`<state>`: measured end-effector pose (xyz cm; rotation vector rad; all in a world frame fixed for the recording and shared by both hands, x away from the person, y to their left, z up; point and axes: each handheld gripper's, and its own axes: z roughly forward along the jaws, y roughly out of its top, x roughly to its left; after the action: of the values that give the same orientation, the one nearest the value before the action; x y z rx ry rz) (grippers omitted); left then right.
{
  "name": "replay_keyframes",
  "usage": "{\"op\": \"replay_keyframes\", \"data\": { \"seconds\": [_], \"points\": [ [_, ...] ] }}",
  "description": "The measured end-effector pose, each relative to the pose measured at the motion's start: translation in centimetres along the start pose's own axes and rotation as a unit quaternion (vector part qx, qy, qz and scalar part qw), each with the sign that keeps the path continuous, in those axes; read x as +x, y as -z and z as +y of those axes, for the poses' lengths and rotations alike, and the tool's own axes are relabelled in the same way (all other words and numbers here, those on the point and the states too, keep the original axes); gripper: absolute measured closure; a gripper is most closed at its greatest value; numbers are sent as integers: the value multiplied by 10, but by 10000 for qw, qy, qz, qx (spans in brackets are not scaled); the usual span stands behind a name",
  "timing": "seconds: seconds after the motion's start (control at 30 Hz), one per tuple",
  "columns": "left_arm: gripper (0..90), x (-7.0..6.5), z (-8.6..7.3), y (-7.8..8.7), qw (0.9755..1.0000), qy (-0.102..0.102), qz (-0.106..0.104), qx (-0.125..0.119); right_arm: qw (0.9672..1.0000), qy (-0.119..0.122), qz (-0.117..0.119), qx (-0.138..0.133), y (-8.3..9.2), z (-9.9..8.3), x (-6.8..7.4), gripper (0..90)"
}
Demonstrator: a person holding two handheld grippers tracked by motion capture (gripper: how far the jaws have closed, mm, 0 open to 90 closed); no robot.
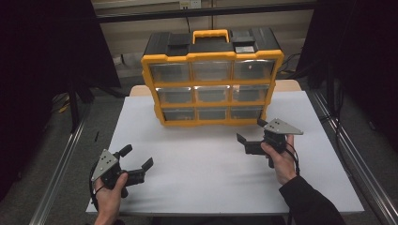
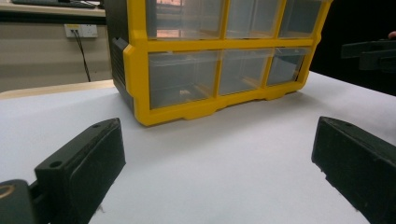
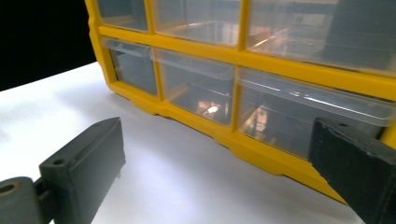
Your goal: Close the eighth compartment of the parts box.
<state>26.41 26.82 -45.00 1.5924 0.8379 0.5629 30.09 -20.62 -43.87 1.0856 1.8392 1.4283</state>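
White tabletop carries a yellow-and-black drawer organizer upright at its far middle, clear drawers facing the person. Right gripper hovers just before its lower right corner, jaws wide, empty. Left gripper hangs well apart, near-left, likewise spread and empty.

The place looks like a lab or test room set up for recording, not a home. A plain white rectangular table stands on a grey carpet floor, with silver metal frame rails along both sides and black curtains that close the space. On the beige wall behind there is a white wall socket with a black cable. A yellow and black plastic drawer organizer with clear drawers stands on the table.
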Motion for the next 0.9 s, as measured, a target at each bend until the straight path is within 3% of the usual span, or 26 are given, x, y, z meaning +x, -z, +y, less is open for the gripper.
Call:
{"op": "replay_keyframes", "data": {
  "seconds": [0.17,0.27,0.47,0.7,0.87,0.9],
  "points": [
    [24,1,1,1,10000,-48,10,14,9999,1,-101,46,13,-4,-3,29],
    [25,0,1,1,10000,23,11,-12,9998,-49,-190,12,22,-7,-3,29],
    [24,0,0,1,10000,7,13,5,9999,-83,-149,0,38,-12,-6,37],
    [28,1,1,2,10000,-58,11,37,9996,12,-256,-70,58,-17,-8,33],
    [28,1,1,3,9998,-140,9,109,9991,2,-418,-35,71,-22,-13,32],
    [28,0,1,2,10000,-76,3,61,9988,-46,-477,-28,74,-23,-14,32]
  ]
}}
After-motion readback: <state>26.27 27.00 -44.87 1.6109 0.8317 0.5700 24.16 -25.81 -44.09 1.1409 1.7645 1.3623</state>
